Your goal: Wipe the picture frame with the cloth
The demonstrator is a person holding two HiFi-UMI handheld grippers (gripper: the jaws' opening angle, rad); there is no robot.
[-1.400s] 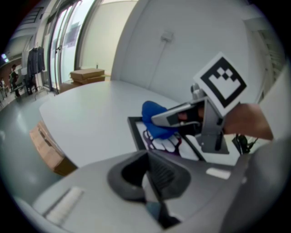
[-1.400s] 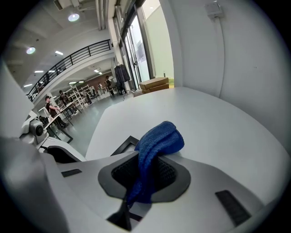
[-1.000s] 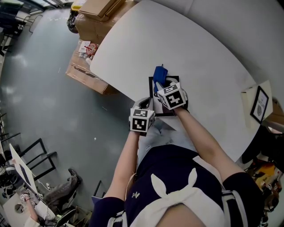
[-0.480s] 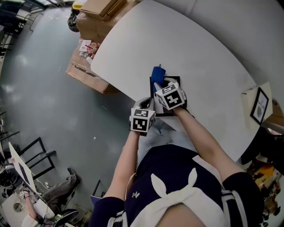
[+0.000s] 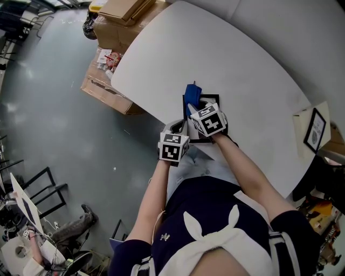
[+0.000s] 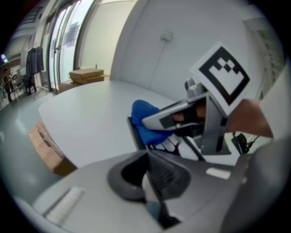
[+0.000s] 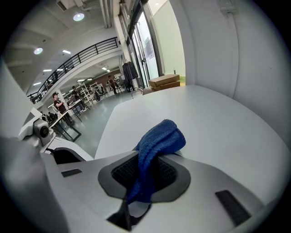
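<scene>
A black picture frame (image 5: 213,99) lies flat on the white table (image 5: 242,64), near its front edge. My right gripper (image 5: 195,105) hangs over the frame, shut on a blue cloth (image 5: 191,92) that bunches out past its jaws onto the frame's far left part. The right gripper view shows the cloth (image 7: 157,139) pinched between the jaws. My left gripper (image 5: 177,129) sits at the frame's near left corner with its jaws shut, apparently on the frame's edge (image 6: 134,134). The left gripper view also shows the cloth (image 6: 143,113) and the right gripper (image 6: 182,119) above the frame.
A second small framed picture (image 5: 315,127) stands at the table's right end. Cardboard boxes (image 5: 105,86) sit on the grey floor to the table's left, with more (image 5: 124,8) at its far end. The table's curved edge (image 5: 141,105) runs just left of the frame.
The right gripper and cloth nudged slightly left across the frame and came back. The left gripper has stayed put.
</scene>
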